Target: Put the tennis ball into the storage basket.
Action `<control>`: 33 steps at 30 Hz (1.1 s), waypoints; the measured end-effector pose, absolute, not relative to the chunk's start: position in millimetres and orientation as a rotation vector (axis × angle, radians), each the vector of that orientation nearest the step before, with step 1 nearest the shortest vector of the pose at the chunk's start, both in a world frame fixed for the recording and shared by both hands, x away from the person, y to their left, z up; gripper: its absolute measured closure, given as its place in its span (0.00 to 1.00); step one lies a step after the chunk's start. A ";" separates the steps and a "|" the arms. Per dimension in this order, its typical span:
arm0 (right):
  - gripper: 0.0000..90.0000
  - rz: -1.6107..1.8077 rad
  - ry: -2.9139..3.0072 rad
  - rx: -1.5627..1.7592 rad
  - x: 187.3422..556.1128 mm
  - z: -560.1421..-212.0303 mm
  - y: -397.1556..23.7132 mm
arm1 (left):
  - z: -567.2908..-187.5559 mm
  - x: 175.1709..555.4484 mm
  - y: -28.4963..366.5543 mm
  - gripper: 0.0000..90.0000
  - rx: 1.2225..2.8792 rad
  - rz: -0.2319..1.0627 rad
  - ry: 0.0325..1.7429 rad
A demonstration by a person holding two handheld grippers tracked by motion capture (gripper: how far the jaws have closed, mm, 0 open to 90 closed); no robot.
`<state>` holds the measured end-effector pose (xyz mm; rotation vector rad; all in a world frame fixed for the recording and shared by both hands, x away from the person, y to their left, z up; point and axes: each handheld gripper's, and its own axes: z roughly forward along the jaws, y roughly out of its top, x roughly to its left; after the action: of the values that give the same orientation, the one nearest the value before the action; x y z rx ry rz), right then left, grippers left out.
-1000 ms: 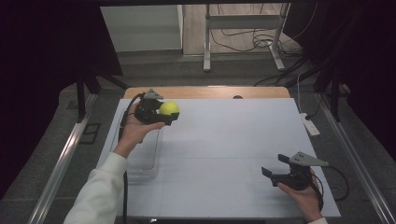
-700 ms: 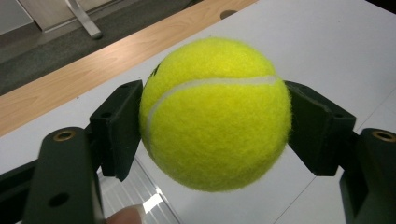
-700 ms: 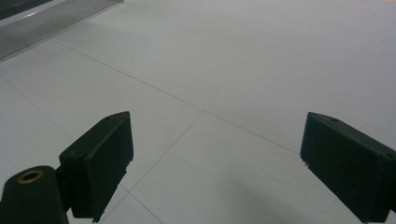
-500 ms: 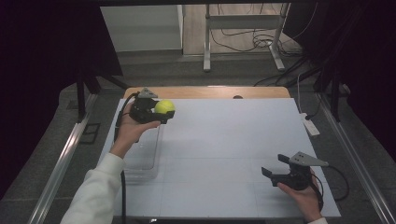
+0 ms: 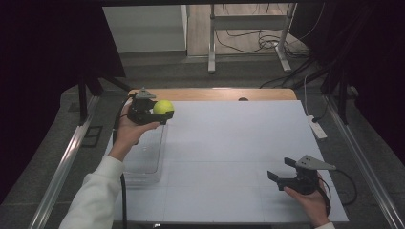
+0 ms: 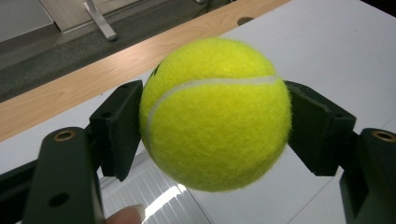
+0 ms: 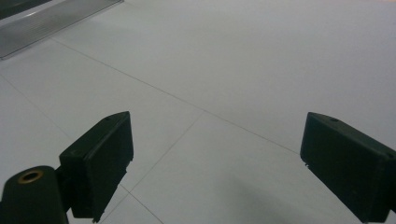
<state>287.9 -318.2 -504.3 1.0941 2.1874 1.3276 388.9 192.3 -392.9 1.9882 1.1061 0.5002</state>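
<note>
A yellow tennis ball (image 5: 163, 107) (image 6: 215, 114) is held in the air at the table's far left, above the far end of a clear plastic bin (image 5: 143, 155). My left gripper (image 5: 160, 110) (image 6: 212, 121) is shut on the ball, one black jaw pressing each side. Near the front right of the white table (image 5: 229, 143), my right gripper (image 5: 281, 171) (image 7: 215, 163) rests low and open, with only bare table between its jaws.
The clear bin's edge (image 7: 51, 21) shows at the top left of the right gripper view. A wooden strip (image 5: 215, 94) runs along the table's far edge. A white power strip (image 5: 316, 128) lies at the right edge. Cables trail on the floor beyond.
My left gripper has carried the tennis ball a little farther from the person and slightly higher. The right gripper has stayed put.
</note>
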 end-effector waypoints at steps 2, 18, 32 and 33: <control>0.11 1.327 2.187 1.095 287.9 -504.3 -318.2 | -393.4 389.0 194.9 0.29 1.983 0.502 1.115; 0.11 1.329 2.183 1.097 287.6 -503.8 -319.0 | -395.4 388.5 207.9 0.29 1.961 0.523 1.152; 0.11 1.325 2.187 1.095 287.5 -503.9 -318.4 | -393.9 387.6 217.3 0.29 1.943 0.544 1.178; 0.11 1.325 2.187 1.095 287.5 -503.9 -318.5 | -394.1 387.7 218.2 0.29 1.941 0.545 1.182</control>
<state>287.5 -318.5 -503.9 1.0954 2.1868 1.3254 387.7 218.2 -394.1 1.9406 1.1820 0.5451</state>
